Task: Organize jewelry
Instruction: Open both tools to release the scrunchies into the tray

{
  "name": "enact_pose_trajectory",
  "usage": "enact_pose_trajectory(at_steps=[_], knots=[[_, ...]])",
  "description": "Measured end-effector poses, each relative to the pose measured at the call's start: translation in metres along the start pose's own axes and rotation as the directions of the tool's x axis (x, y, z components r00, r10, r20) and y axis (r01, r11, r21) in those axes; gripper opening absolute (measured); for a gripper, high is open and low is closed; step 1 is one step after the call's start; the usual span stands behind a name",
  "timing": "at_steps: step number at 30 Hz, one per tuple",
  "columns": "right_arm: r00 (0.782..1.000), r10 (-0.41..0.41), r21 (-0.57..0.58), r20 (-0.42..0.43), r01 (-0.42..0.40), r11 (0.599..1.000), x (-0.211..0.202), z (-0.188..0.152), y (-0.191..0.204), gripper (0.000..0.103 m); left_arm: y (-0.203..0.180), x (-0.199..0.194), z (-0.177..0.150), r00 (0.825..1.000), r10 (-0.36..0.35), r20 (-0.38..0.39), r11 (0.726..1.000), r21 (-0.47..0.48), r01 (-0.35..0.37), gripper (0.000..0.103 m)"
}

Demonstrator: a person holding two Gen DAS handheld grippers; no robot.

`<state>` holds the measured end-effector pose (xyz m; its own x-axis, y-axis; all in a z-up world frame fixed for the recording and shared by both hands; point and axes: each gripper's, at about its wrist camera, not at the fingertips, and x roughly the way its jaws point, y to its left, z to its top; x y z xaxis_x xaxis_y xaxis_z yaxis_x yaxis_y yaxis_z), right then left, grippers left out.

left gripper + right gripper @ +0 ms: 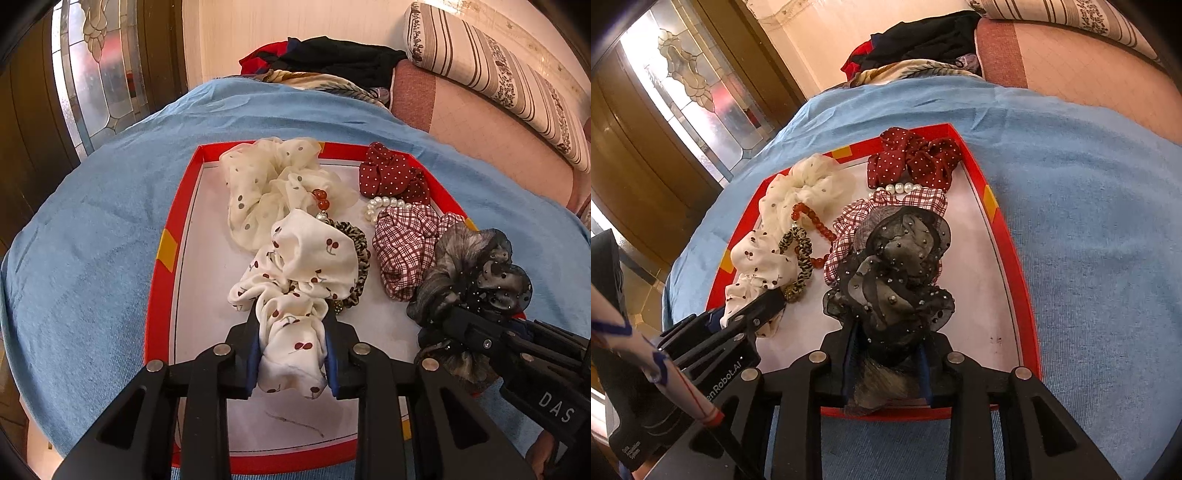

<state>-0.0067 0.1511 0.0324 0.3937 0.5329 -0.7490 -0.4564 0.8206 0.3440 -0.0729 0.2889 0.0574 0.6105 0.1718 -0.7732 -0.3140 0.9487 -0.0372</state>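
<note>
- Left wrist view: left gripper (291, 354) clamped on the cherry-print scrunchie (303, 273), low centre of frame; the scrunchie's far end drapes onto the tray floor.
- Tray (162, 258): one, red rim, white floor, sitting on a blue cloth (92, 221).
- Scrunchie count here: six – cherry-print, cream dotted scrunchie (273, 184) upper centre, dark red dotted scrunchie (391, 173) upper right, plaid scrunchie (406, 247) right of centre, leopard scrunchie (360, 266) tucked behind the cherry one, grey-black mesh scrunchie (476, 273) at right.
- Bracelets: two – orange bead bracelet (321, 199) mostly hidden, pearl bracelet (384, 205) between the red and plaid ones.
- Right gripper (439, 317) enters from lower right, gripping the mesh scrunchie over the tray's right rim.
- Open room: bare white floor along the tray's left side and near edge.
- Right wrist view: right gripper (886, 354) closed on the mesh scrunchie (894, 273), centre-bottom, near the tray's (1008, 236) front rim.
- Same six scrunchies and two bracelets; orange beads (816, 225) show more here.
- Left gripper (753, 314) at lower left, holding the cherry-print scrunchie (761, 258).
- Open room: white floor strip on the tray's right side; blue cloth (1089, 221) beyond the right rim.
</note>
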Motion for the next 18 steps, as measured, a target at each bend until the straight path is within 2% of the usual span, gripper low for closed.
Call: enact_pose_trajectory(at_steps=[3, 12, 18], knots=[[1.0, -0.005, 0.004, -0.002, 0.005, 1.0, -0.001, -0.002, -0.001, 0.036, 0.0, 0.0, 0.0, 1.0, 0.005, 0.002, 1.0, 0.001, -0.005, 0.027], [1.0, -0.013, -0.01, -0.005, 0.013, 1.0, -0.005, -0.003, 0.001, 0.037, -0.002, 0.0, -0.002, 1.0, 0.014, 0.003, 1.0, 0.012, -0.014, 0.031], [1.0, -0.029, -0.031, 0.005, 0.029, 0.999, -0.012, -0.003, 0.007, 0.043, -0.004, -0.001, -0.002, 1.0, 0.016, 0.007, 1.0, 0.026, -0.016, 0.035]])
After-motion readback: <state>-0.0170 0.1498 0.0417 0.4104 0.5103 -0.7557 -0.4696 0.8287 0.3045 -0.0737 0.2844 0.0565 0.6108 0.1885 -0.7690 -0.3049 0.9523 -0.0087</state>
